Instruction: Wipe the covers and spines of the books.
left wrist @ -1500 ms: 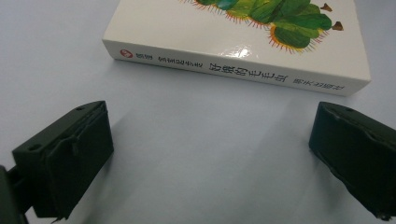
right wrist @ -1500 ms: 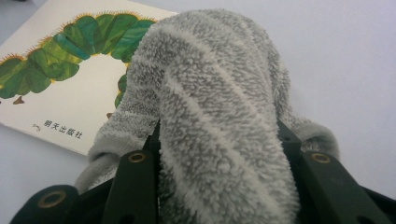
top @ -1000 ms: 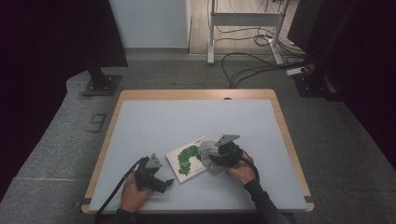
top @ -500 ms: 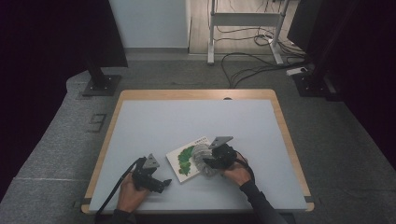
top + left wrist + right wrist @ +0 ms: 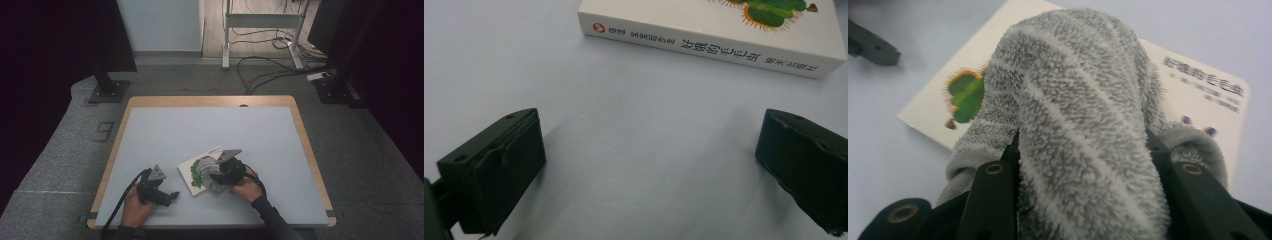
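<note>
Your right gripper (image 5: 1083,150) is clamped on a grey cloth (image 5: 1083,120), a fluffy ribbed towel bunched into a thick roll between the two black jaws. In the right gripper view the cloth bulges up and forward past the jaws and hangs over the book (image 5: 1198,95) beneath it. Whether the cloth presses on the cover or hovers just above it is hard to judge from this angle; it looks like touching.

The book is a white picture book with a green caterpillar-like figure on the cover. It lies flat on the pale table (image 5: 200,130), in the near middle part of it, turned at a slant to the table edges. In the high view the right gripper (image 5: 212,177) sits over the book's (image 5: 189,172) near right part, cloth (image 5: 212,167) covering much of the cover, your right hand (image 5: 247,187) behind it.

Your left gripper (image 5: 167,195) rests low near the table's front edge, just left of the book and apart from it, held in your left hand (image 5: 132,210). In the left gripper view its jaws stand wide apart with bare table (image 5: 634,150) between them, nothing gripped. The book's spine (image 5: 714,47), with printed characters along it, runs across the top of that view, ahead of the jaws and not touching them. A cable (image 5: 122,197) trails from the left gripper toward the table's near edge.
</note>
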The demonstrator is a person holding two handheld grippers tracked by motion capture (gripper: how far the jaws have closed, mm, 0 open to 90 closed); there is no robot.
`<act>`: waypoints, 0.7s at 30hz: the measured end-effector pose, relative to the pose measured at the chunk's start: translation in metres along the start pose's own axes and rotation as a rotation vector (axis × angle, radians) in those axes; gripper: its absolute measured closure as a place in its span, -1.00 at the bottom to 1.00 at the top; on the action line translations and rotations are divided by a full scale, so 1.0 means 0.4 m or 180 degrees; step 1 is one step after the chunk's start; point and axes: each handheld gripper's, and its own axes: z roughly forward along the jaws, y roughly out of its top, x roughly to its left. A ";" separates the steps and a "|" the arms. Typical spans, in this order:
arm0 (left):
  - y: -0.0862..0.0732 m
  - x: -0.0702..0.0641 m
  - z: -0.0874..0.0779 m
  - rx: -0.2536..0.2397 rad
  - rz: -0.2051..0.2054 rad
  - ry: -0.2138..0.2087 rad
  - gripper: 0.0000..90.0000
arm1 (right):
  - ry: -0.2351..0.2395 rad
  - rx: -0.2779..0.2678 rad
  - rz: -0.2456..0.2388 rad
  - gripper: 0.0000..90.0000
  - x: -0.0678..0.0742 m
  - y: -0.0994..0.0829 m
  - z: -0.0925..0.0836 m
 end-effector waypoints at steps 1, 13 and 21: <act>0.000 0.000 0.000 0.0001 0.0001 0.0007 -1.00 | 0.0025 0.0005 -0.0007 0.23 0.005 0.002 0.002; 0.000 0.000 0.001 0.0003 0.0003 0.0005 -1.00 | 0.0185 -0.0009 -0.0144 0.23 0.056 0.027 0.025; -0.001 0.000 0.001 0.0002 0.0003 0.0005 -1.00 | 0.0265 0.0011 -0.0245 0.23 0.088 0.042 0.036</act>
